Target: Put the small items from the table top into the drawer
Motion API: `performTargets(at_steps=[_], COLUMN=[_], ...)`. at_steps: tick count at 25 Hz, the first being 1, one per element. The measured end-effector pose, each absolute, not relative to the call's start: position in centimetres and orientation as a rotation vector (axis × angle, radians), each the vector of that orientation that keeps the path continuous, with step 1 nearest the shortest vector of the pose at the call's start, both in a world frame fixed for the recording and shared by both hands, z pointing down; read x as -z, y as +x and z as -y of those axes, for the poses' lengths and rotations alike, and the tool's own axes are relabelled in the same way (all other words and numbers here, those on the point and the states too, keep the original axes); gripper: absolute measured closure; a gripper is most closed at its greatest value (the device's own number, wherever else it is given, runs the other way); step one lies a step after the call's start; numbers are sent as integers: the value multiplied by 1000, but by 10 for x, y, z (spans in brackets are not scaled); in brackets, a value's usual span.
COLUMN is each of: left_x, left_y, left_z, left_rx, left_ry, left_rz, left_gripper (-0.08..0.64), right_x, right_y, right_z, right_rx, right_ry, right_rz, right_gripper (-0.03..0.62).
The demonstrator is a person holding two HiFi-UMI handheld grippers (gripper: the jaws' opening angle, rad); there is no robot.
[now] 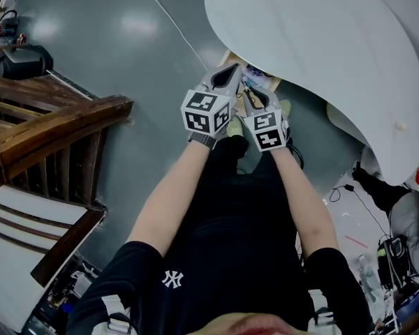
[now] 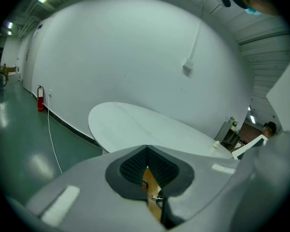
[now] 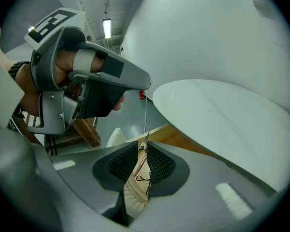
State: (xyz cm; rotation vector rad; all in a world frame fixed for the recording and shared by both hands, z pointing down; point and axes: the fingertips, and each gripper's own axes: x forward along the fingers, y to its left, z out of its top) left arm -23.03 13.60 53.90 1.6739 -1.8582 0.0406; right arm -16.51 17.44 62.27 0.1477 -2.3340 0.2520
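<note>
Holding a thin item over the open drawer (image 1: 269, 82) under the counter (image 1: 321, 40).
Right tool (image 3: 141, 151) is almost closed, seemingly nipping a thin pointed item (image 3: 143, 146) at its tips; left tool (image 2: 146, 151) has its jaws together with nothing in them that I can see. The pinch looks slight, so the item could twist or slip and drop to the floor short of the drawer, or its point could catch the counter's edge. The tools sit crowded side by side and might knock each other. Both forearms reach forward and down, the right tool tilted more steeply.
</note>
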Motion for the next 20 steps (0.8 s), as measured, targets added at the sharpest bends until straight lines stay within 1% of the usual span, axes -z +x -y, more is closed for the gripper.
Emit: performTargets(at_steps=[9,20], left_x=[-571,-581], left_y=[-240,-251], left_z=[-139,-132], left_rx=[-36,-37], left_ry=[1667,1666], left_rz=[1858,1869], left_gripper=[560,560], right_x=[-679,-716], right_y=[-180,-193], right_z=[-169,-168], right_rx=[-267,-311], right_ry=[142,101], right_rz=[2239,2190], right_gripper=[508,505])
